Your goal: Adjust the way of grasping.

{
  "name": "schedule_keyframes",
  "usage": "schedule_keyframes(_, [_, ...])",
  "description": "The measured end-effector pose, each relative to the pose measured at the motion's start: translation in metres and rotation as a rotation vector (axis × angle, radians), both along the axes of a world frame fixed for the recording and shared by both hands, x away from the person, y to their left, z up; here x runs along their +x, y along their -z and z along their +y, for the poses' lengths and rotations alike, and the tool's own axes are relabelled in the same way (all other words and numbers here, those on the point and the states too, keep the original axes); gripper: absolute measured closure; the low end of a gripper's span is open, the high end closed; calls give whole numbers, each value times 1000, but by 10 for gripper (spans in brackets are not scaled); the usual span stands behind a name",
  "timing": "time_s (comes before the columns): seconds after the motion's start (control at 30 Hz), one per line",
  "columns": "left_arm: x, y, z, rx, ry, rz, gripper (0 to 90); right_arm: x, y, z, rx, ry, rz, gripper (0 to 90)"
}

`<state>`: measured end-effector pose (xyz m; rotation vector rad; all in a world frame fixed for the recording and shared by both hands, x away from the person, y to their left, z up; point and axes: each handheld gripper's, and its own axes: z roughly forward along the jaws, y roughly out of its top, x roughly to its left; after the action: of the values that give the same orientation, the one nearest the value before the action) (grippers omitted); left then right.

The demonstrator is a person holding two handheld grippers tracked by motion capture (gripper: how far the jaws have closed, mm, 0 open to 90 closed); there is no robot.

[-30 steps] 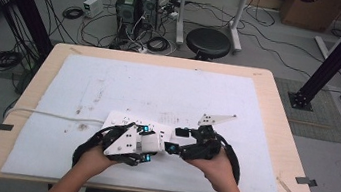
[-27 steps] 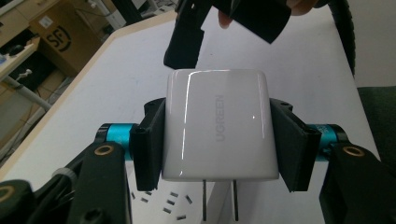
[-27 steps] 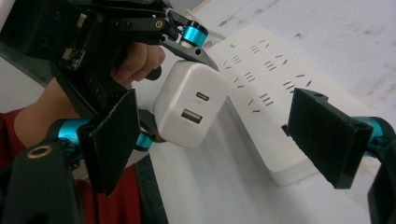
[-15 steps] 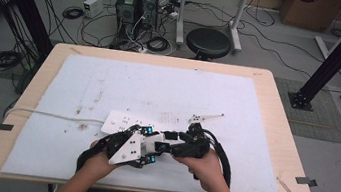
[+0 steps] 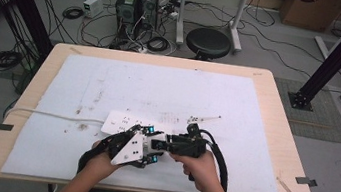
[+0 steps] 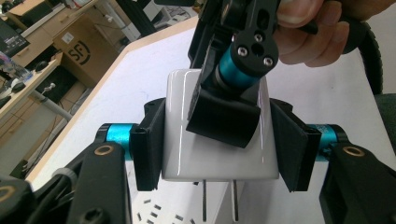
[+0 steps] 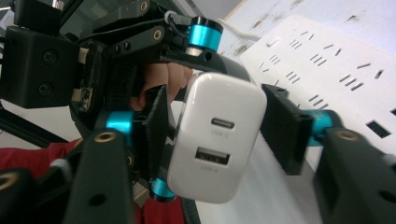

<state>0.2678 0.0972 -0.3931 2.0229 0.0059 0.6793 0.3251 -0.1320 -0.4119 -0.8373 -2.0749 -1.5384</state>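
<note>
A white USB wall charger sits between the pads of my left gripper, which is shut on its two sides, its metal prongs pointing toward the camera. In the high view both grippers meet near the table's front, the left gripper facing the right gripper with the charger between them. My right gripper has just been closing its jaws, and its pads now press the charger from both sides, port face toward the camera. A white power strip lies flat just behind the hands.
A white mat covers most of the wooden table. The power strip's cable runs left to the table edge. A stool, computer cases and cables stand on the floor beyond the far edge.
Both hands shifted slightly left and toward the front edge. The right gripper came in onto the charger held by the left gripper and closed on it.
</note>
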Motion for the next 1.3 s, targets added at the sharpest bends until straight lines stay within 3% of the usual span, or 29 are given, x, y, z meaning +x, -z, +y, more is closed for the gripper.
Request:
schedule_keyframes(0.3, [0,1,-1,12,-4,-14,424,1,3,2,11,-10,7,562])
schedule_keyframes(0.43, [0,1,-3,33,-2,-35,423,2,3,1,6,-9,32,590])
schedule_keyframes(0.53, [2,0,-3,35,-2,-11,410,1,3,1,13,-6,32,621])
schedule_keyframes(0.63, [2,-4,1,1,-57,3,273,0,-1,-2,11,6,16,631])
schedule_keyframes(0.7, [2,-8,8,-19,-62,12,244,0,-4,-7,22,17,-1,631])
schedule_keyframes(0.83, [3,-15,25,-52,-91,39,219,0,-14,-19,10,53,-85,632])
schedule_keyframes(1.0, [6,-23,46,-54,-138,70,219,-1,-27,-29,-4,74,-177,633])
schedule_keyframes(1.1, [9,-26,59,-61,-178,90,219,-2,-34,-29,-36,77,-242,633])
schedule_keyframes(1.3, [16,-27,83,-71,-262,118,219,-7,-47,-21,-178,119,-444,633])
